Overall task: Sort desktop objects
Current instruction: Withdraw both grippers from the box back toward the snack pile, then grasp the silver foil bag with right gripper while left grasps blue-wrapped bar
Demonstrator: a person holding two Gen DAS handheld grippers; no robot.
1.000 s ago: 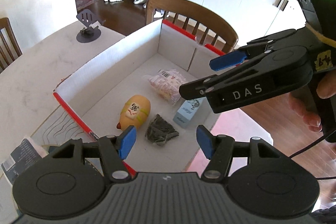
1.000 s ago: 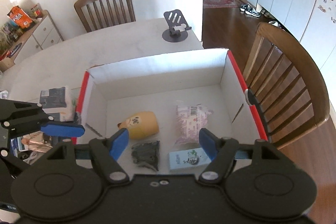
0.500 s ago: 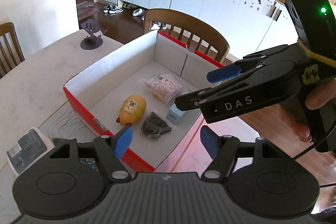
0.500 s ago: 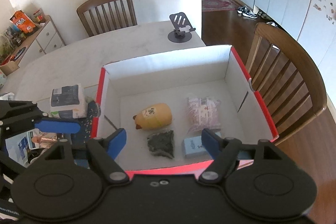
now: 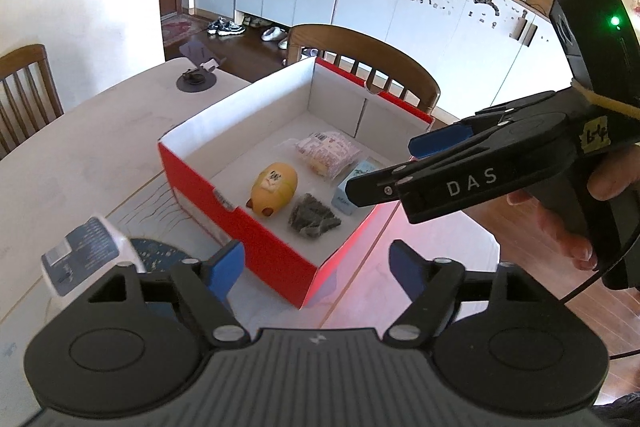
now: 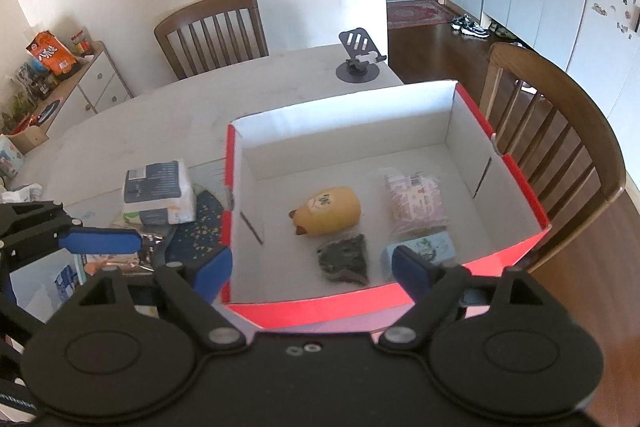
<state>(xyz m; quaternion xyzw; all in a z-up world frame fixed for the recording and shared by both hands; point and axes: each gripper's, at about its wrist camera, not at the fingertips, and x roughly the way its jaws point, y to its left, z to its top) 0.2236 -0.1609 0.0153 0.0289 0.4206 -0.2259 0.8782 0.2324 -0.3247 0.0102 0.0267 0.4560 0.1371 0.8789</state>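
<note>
box (image 6: 500, 259): red, open, upright | inside: yellow toy (image 6: 328, 213), pink packet (image 6: 414, 203), dark wad (image 6: 344, 257), blue carton (image 6: 430, 247)

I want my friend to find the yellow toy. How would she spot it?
Look in the red box on the table. Four things lie in it; the toy is the round yellow one on its side, beside a dark packet, opposite the pink bag.

We count one box (image 6: 384, 303) on the surface (image 6: 168, 115), and four things inside it: one yellow toy (image 6: 330, 211), one pink packet (image 6: 414, 203), one dark pouch (image 6: 344, 259) and one small blue carton (image 6: 428, 247). Beside the box lies one tissue pack (image 6: 158, 191). Farther back stands one phone stand (image 6: 360, 61). We see two chairs (image 6: 212, 27).
</note>
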